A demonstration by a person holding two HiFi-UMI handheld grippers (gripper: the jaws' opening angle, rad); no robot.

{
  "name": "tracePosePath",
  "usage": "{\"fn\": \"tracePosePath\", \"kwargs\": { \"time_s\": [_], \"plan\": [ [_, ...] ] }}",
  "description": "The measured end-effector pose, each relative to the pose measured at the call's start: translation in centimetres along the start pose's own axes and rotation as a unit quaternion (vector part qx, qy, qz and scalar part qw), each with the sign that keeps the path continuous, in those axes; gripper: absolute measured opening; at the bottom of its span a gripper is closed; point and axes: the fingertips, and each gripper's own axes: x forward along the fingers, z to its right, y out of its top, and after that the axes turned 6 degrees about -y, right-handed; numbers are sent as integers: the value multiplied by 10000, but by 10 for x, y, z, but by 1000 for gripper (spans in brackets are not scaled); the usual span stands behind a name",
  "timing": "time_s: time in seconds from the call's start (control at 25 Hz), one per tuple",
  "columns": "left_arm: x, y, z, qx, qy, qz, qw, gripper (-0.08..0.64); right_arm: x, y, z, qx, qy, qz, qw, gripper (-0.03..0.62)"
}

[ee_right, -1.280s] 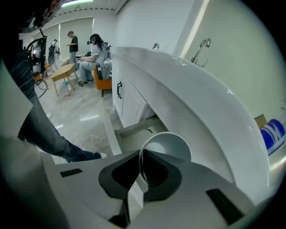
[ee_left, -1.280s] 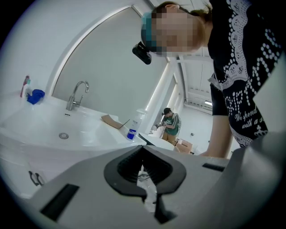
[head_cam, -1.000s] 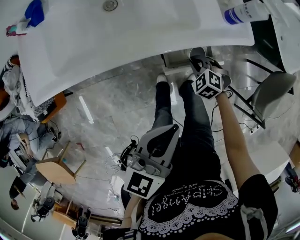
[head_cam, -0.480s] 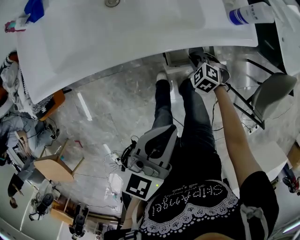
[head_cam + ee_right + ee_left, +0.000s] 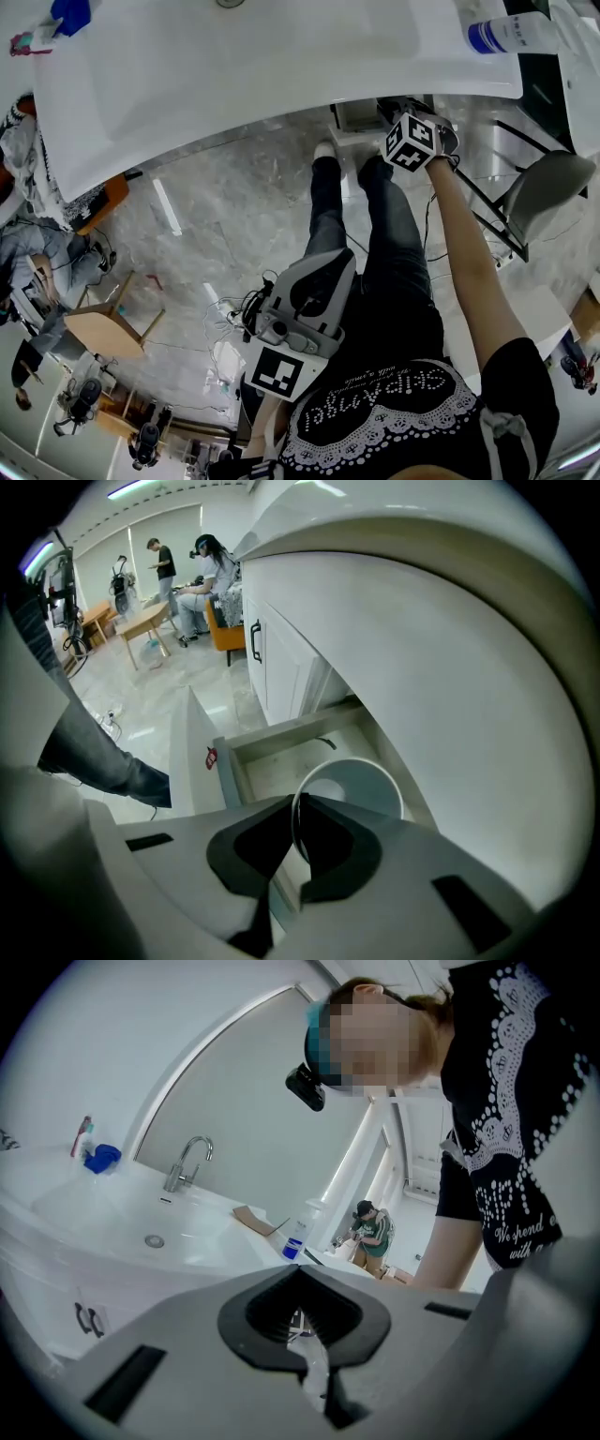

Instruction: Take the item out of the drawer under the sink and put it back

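Note:
My right gripper [image 5: 298, 801] is shut on the rim of a white bowl [image 5: 354, 785]. It holds the bowl over the open drawer [image 5: 272, 752] under the sink, and the bowl hangs tilted, its mouth toward the camera. In the head view the right gripper [image 5: 405, 120] reaches down below the sink's front edge, which hides the bowl and most of the drawer. My left gripper [image 5: 328, 272] stays by the person's waist. Its jaws are together with nothing in them, and in its own view the left gripper [image 5: 300, 1283] points toward the sink.
The white sink counter [image 5: 281, 84] overhangs the drawer. A blue-labelled bottle [image 5: 506, 36] stands on its right end. A grey chair [image 5: 553, 183] is at the right, a wooden table [image 5: 103, 333] at the left. Cabinet doors with a black handle [image 5: 255, 639] adjoin the drawer.
The right gripper has sunk and slid further under the sink's edge, toward the drawer. The left gripper has stayed where it was.

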Motion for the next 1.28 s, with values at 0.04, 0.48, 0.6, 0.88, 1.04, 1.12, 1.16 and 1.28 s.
{"fn": "tracePosePath", "kwargs": {
  "time_s": [0.04,0.48,0.6,0.88,1.04,1.12,1.16,1.28],
  "plan": [
    [0,-1,-1,-6,12,-15,10000,3,2,-1,1,2,23,-17,10000,23],
    [3,-2,-3,-53,88,-6,9999,3,20,-6,-2,36,369,-228,9991,23],
    [4,-2,-4,-66,96,-11,9999,3,24,-8,-4,-27,416,-299,9987,23],
    [4,-3,-5,-84,102,-31,9999,4,27,-7,-8,-221,494,-394,9978,23],
    [5,-2,-6,-107,84,1,9999,3,30,-6,-10,-333,488,-472,9971,23],
    [4,-2,-6,-113,79,6,9999,3,30,-5,-11,-363,486,-500,9969,23],
    [4,-2,-6,-117,74,3,9999,3,30,-5,-11,-367,488,-507,9968,23],
    [4,-3,-6,-118,70,-13,9999,3,30,-6,-10,-315,510,-509,9969,25]
  ]
}}
